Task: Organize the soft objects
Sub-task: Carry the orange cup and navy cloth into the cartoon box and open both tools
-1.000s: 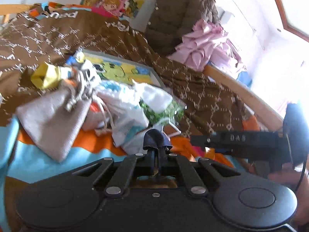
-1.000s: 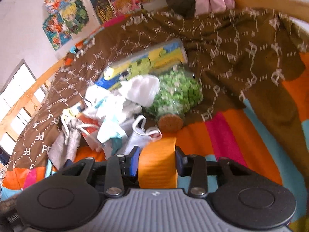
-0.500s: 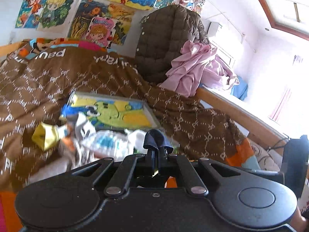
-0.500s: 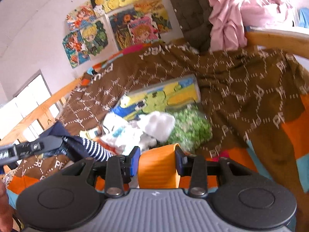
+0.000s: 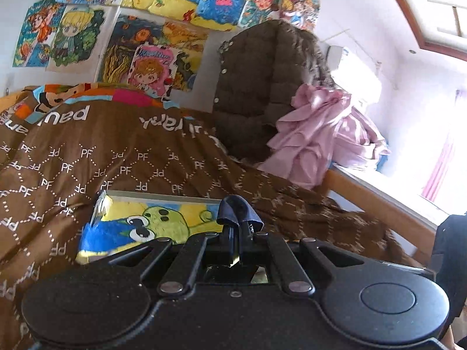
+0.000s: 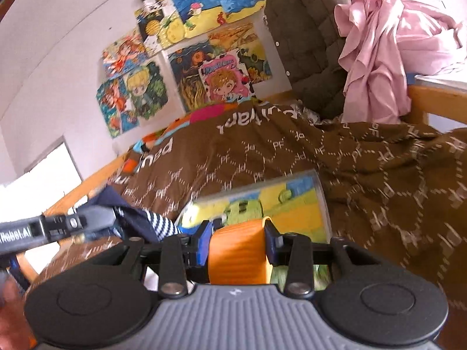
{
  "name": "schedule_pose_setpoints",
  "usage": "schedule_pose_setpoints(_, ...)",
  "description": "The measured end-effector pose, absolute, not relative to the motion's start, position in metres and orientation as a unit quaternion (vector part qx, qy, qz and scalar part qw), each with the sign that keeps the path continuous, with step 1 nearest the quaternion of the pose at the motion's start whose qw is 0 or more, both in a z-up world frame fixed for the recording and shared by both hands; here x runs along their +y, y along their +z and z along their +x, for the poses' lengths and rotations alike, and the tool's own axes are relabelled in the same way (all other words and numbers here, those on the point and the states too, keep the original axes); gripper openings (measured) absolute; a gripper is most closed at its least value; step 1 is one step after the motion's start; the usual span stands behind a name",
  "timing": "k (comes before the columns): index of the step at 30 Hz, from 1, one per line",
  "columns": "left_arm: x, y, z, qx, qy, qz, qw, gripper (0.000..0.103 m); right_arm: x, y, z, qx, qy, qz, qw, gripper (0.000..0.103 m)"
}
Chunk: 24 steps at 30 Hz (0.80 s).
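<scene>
Above the bed (image 5: 125, 160), both grippers are raised, each carrying something soft. The left gripper (image 5: 238, 227) has its fingers pressed together on a dark navy cloth (image 5: 238, 208); in the right wrist view the same cloth (image 6: 146, 221) shows a white-striped edge and hangs off the fingers in mid-air. The right gripper (image 6: 238, 237) pinches an orange roll (image 6: 238, 250) between its blue pads (image 6: 204, 240). Below lies a flat cartoon-printed case (image 5: 140, 224) on the brown quilt (image 6: 379, 180). This looks like the carrying step: two items picked up and in transit toward wherever they are to be sorted. The next move calls for a drop spot, which neither view shows clearly, then lowering each item there and spreading the fingers so the cloth falls free without snagging.
</scene>
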<state>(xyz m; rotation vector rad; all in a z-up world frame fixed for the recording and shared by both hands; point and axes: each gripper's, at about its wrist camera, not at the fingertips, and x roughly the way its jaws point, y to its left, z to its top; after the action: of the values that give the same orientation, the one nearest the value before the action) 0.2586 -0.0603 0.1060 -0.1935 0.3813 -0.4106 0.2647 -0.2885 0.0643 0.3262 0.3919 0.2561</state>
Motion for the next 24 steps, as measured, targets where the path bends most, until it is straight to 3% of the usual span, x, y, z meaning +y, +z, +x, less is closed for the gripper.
schedule_pose_setpoints(12, -0.079, 0.035, 0.401, 0.228, -0.183, -0.121, 0.949, 0.002, -0.301, 0.011, 0.39, 0.216, 0.109, 0.173, 0.955, 0.041)
schedule_pose_setpoints(24, -0.085, -0.012, 0.427, 0.314, -0.159, -0.109, 0.93, 0.004, -0.312, -0.02, 0.42, 0.286, 0.102, 0.205, 0.93, 0.042)
